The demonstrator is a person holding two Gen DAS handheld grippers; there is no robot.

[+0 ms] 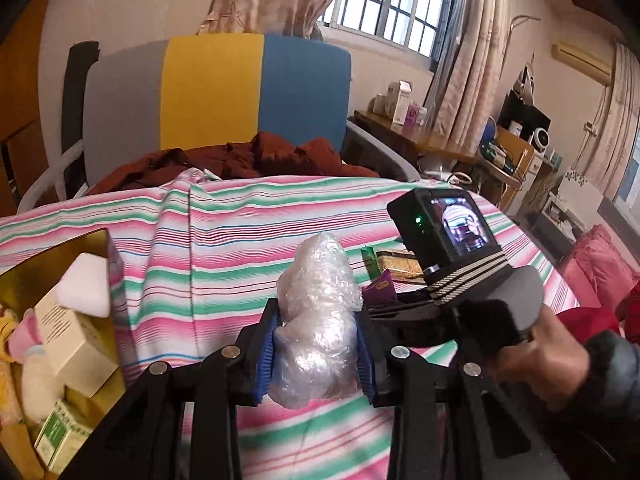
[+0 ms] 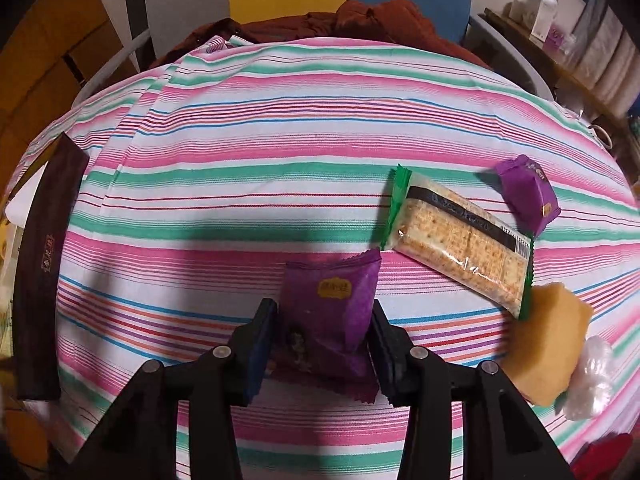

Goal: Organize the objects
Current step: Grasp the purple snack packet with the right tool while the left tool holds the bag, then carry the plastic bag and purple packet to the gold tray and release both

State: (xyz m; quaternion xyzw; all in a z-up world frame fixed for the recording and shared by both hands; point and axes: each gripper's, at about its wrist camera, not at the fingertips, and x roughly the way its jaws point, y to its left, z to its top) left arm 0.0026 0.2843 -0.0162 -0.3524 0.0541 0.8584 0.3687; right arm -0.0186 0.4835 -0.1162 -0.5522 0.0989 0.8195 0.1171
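The striped cloth, banded pink, green and white, covers the bed and carries nearly everything. Behind its far edge lies a heap of rust-brown fabric against a grey, yellow and blue panel.

At the cloth's left edge stands an open gold-lined box holding cream cartons, a white foam wedge and soft toys; its dark lid lies along the same edge in the right wrist view.

On the right half of the cloth rests a long cracker pack with green ends, set slantwise. Touching its near end is a yellow sponge-like cake, with a crumpled clear plastic bit just beside that. A small purple packet sits just beyond the crackers' far end.

The left claw is narrowed on a wad of clear plastic wrap, its blue pads pressing both sides, the wad standing upright above the cloth's near middle. The right claw straddles a purple snack packet near the cloth's front centre; the packet fills the gap, and both fingers appear to touch its sides. A hand grips the right tool's handle at the cloth's right side, below its camera.
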